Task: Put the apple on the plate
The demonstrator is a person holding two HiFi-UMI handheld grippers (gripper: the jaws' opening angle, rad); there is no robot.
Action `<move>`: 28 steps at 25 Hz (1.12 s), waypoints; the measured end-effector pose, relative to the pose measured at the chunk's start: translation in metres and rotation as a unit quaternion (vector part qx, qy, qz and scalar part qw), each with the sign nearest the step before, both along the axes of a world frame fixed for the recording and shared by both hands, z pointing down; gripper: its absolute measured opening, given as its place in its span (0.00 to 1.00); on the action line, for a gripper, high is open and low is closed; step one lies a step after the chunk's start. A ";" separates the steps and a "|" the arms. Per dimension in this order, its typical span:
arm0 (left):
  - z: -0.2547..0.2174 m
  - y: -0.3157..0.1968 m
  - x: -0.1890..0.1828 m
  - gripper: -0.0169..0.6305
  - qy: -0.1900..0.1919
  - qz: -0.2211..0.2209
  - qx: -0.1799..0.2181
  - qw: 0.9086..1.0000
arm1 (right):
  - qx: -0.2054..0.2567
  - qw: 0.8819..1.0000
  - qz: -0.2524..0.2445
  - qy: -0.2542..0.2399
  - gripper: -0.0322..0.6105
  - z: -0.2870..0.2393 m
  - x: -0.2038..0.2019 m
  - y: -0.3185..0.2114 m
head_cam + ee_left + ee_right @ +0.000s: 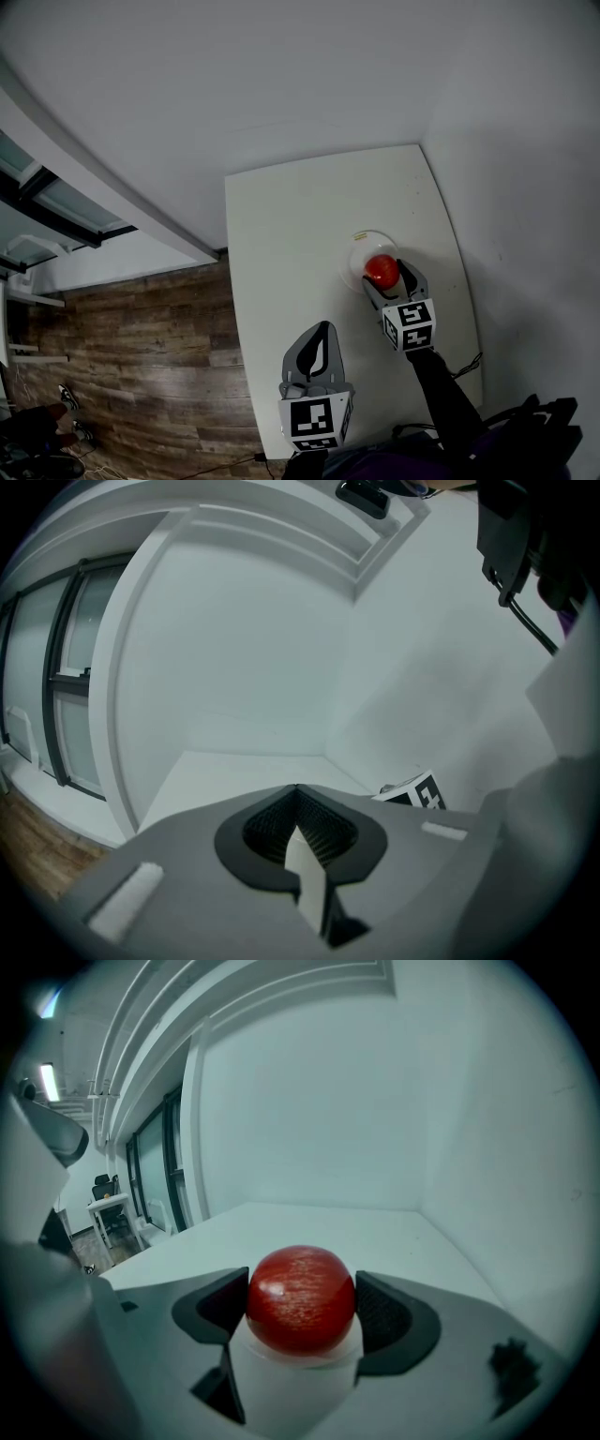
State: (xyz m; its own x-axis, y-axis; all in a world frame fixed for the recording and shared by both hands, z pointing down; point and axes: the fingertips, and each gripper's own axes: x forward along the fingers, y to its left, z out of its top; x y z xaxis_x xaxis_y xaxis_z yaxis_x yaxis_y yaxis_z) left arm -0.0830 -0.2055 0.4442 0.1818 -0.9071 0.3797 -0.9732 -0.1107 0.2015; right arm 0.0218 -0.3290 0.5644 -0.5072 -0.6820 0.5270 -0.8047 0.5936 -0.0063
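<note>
A red apple (380, 270) rests over a small white plate (360, 244) on the right part of the white table (281, 225). My right gripper (386, 278) reaches in from the near side and is shut on the apple. In the right gripper view the apple (300, 1299) fills the gap between both dark pads (217, 1305), with the plate (295, 1372) directly beneath it. My left gripper (322, 330) hovers over the table's near left part, shut and holding nothing. In the left gripper view its tips (296, 789) meet.
The table stands in a corner, with white walls behind it and to its right. Wooden floor (141, 347) lies beyond the table's left edge, with a window frame (56, 202) farther left. A black cable (466, 364) lies at the near right edge.
</note>
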 end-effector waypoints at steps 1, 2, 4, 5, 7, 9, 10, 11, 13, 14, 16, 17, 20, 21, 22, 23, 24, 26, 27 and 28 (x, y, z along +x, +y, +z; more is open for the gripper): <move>0.000 0.000 0.001 0.04 -0.001 0.000 0.001 1.000 | -0.002 1.000 0.001 -0.003 0.60 0.001 0.001 -0.001; 0.001 0.000 0.002 0.04 -0.001 0.000 0.001 1.000 | -0.004 1.000 0.002 -0.007 0.60 0.001 0.002 -0.001; 0.000 0.000 0.003 0.04 -0.001 0.001 0.003 1.000 | -0.010 1.000 0.006 -0.013 0.60 0.002 0.004 -0.002; -0.001 0.001 0.003 0.04 -0.001 0.001 0.004 1.000 | -0.013 1.000 0.007 -0.015 0.60 0.001 0.003 -0.002; -0.004 0.002 0.001 0.04 -0.002 0.002 0.006 1.000 | -0.014 1.000 0.005 -0.017 0.60 -0.001 0.002 -0.001; -0.007 0.003 0.000 0.04 -0.004 0.002 0.009 1.000 | -0.011 1.000 0.001 -0.021 0.60 -0.006 0.000 -0.001; -0.008 0.003 -0.001 0.03 -0.004 0.001 0.010 1.000 | -0.008 1.000 -0.001 -0.023 0.60 -0.008 0.000 -0.001; -0.009 0.003 -0.002 0.04 -0.005 -0.001 0.011 1.000 | -0.005 1.000 -0.004 -0.025 0.60 -0.011 0.000 -0.002; -0.010 0.004 -0.002 0.03 -0.005 -0.003 0.013 1.000 | 0.003 1.000 -0.005 -0.030 0.60 -0.020 0.000 -0.003; -0.012 0.005 -0.003 0.04 -0.005 -0.004 0.014 1.000 | 0.010 0.999 -0.005 -0.034 0.60 -0.027 0.001 -0.003; -0.016 0.005 -0.004 0.04 -0.006 -0.007 0.019 1.000 | 0.029 0.998 -0.003 -0.048 0.60 -0.046 0.002 -0.004; -0.018 0.005 -0.004 0.04 -0.007 -0.008 0.023 1.000 | 0.040 0.997 -0.002 -0.061 0.60 -0.057 0.003 -0.003; -0.024 0.004 -0.002 0.03 -0.011 -0.012 0.039 0.999 | 0.073 0.991 0.011 -0.110 0.59 -0.091 0.014 0.000; -0.026 0.003 0.000 0.04 -0.012 -0.012 0.046 0.999 | 0.087 0.988 0.015 -0.126 0.59 -0.103 0.019 0.001; -0.029 0.002 0.001 0.04 -0.013 -0.013 0.052 0.998 | 0.102 0.985 0.018 -0.139 0.59 -0.116 0.023 0.002; -0.032 0.002 0.001 0.04 -0.015 -0.012 0.057 0.998 | 0.117 0.982 0.021 -0.147 0.59 -0.130 0.026 0.005; -0.037 0.003 0.000 0.03 -0.016 -0.012 0.061 0.998 | 0.131 0.979 0.023 -0.153 0.59 -0.144 0.027 0.008; -0.048 0.006 -0.002 0.03 -0.015 -0.013 0.070 0.997 | 0.157 0.974 0.027 -0.158 0.59 -0.175 0.030 0.017; -0.054 0.007 -0.002 0.04 -0.014 -0.014 0.075 0.997 | 0.171 0.972 0.030 -0.159 0.59 -0.190 0.033 0.022; -0.060 0.009 -0.002 0.04 -0.014 -0.014 0.081 0.996 | 0.186 0.969 0.034 -0.160 0.58 -0.204 0.036 0.026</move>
State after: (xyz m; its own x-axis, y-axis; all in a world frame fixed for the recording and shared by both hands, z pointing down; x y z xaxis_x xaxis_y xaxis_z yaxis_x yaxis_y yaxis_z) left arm -0.0849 -0.1963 0.3843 0.1468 -0.9616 0.2318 -0.9813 -0.1121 0.1567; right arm 0.0574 -0.3027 0.3600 -0.5515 -0.8319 0.0616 -0.8341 0.5487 -0.0571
